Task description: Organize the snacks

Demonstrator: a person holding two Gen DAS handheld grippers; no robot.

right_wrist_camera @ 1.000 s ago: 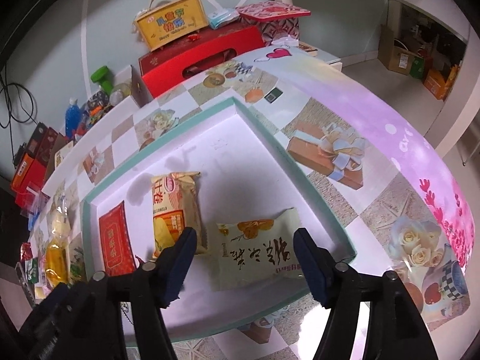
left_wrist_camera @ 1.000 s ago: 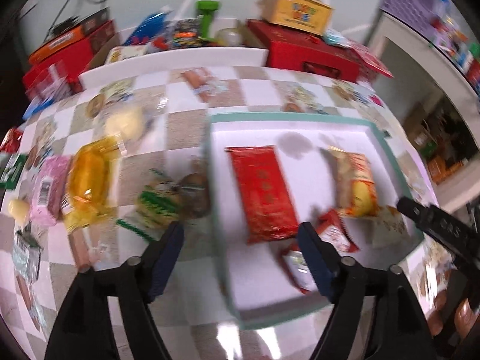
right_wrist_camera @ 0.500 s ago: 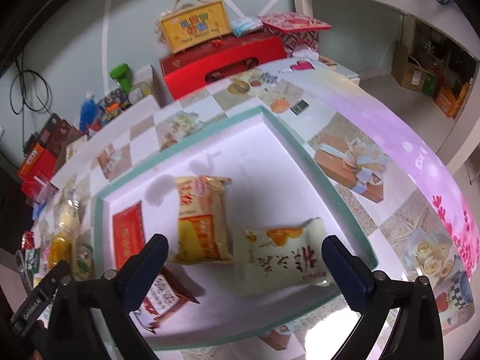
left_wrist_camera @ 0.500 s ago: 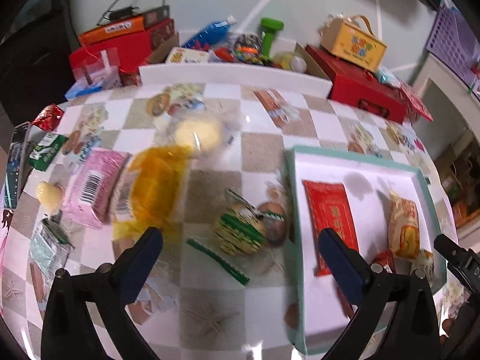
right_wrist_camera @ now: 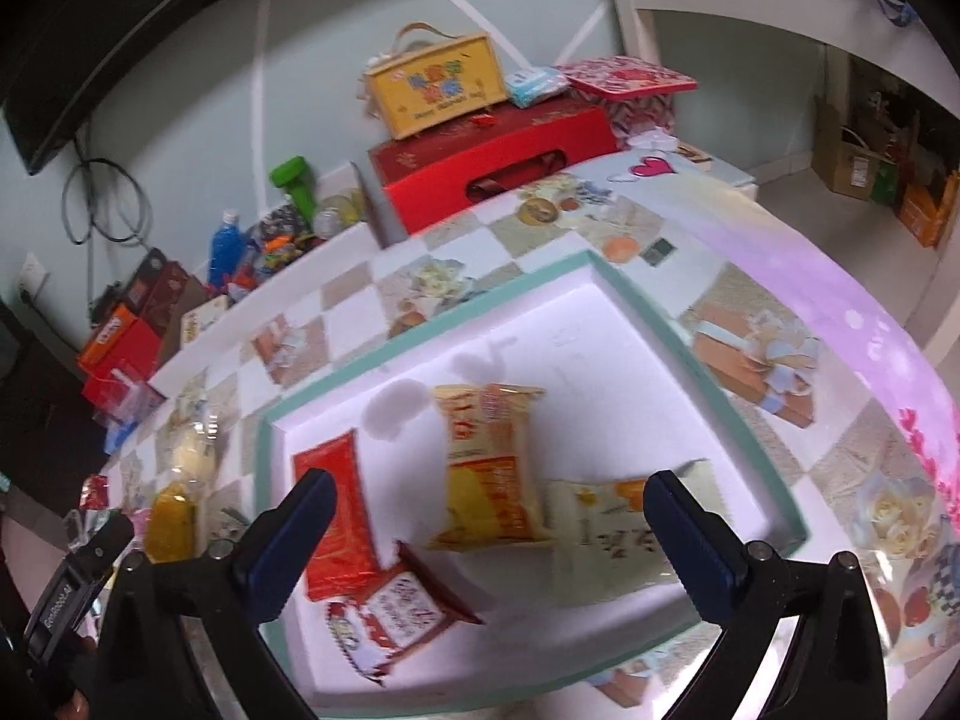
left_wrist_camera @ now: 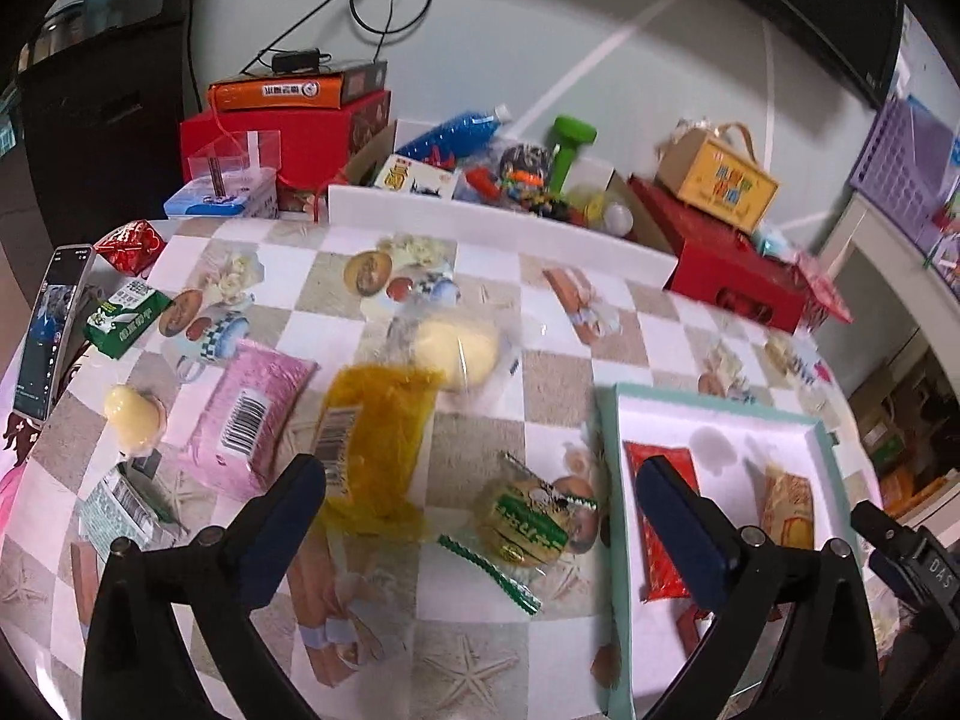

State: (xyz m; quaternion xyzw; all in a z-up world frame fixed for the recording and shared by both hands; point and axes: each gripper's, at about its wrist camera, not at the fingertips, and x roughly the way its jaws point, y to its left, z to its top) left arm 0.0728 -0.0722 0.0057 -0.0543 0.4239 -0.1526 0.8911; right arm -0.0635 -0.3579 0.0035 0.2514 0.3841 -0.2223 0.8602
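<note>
On the checkered tablecloth point(left_wrist_camera: 558, 372), the round green-wrapped snack point(left_wrist_camera: 521, 525) lies between the left gripper's point(left_wrist_camera: 480, 519) released, empty jaws, seemingly nearer the tray point(left_wrist_camera: 607, 480) where the right gripper point(right_wrist_camera: 489, 531) gapes idle.

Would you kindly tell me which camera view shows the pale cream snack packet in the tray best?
The right wrist view: the pale cream snack packet lies almost whole in the tray, between the open fingers. In the left wrist view it is hidden behind the gripper at the tray's right.
</note>
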